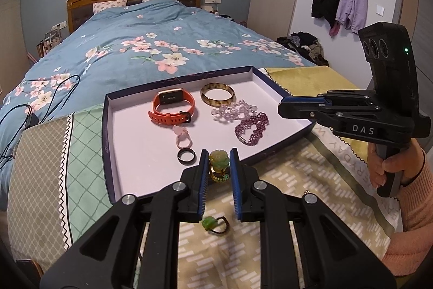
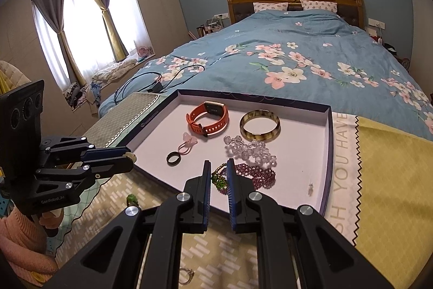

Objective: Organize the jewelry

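Showing both claws over the near edge of the tray (image 1: 107, 126), each w/ a small piece. L claw (image 1: 219, 153): jaws nearly closed, pinching a pale flower ring (image 1: 218, 161) above the tray's near rim. R claw (image 2: 219, 163): jaws nearly closed on what appears to be a green bead loop (image 2: 217, 178), held just above the purple bracelet (image 2: 257, 175). The side view from the L camera hides that loop, so the grip is judged from the R view only.

Already in the tray: watch (image 1: 173, 104), bangle (image 1: 217, 96), clear bead bracelet (image 1: 235, 110), pink ring (image 1: 184, 140), black ring (image 1: 186, 155). Left on the cloth (image 1: 270, 207), outside the tray: green ring (image 1: 213, 224), thin metal ring (image 2: 186, 274).

Risks, as judged:
- Flower ring sits near the rim; released here it may strike the wall and roll out onto the cloth.
- Carved top is rounded, so the pads probably hold it on a small patch; a tilt could let it twist free.
- Bead loop let go here could land on the purple bracelet and tangle w/ it.
- Either claw dipping low may nudge the black ring or shift the light tray.
- Claws approaching from both sides may collide.
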Tool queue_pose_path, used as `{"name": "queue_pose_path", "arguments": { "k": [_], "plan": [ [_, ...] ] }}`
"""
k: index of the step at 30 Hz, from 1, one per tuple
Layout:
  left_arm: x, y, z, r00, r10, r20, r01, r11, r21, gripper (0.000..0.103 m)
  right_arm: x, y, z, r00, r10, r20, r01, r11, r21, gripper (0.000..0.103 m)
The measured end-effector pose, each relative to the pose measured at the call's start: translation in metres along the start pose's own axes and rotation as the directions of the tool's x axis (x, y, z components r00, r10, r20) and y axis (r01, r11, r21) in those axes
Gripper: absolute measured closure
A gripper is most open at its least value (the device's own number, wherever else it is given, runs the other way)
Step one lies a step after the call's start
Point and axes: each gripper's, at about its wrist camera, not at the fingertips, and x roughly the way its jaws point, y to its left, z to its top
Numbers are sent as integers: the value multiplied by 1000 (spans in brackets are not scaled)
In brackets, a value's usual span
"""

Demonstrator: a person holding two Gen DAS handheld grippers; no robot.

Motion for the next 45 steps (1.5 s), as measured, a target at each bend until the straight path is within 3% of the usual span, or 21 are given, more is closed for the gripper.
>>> {"name": "queue_pose_path", "arguments": {
  "k": [45],
  "plan": [
    [34,19,14,998,43,-38,-44,998,-40,87,44,-15,11,998,-8,-55,10,999,47,93]
  ]
}}
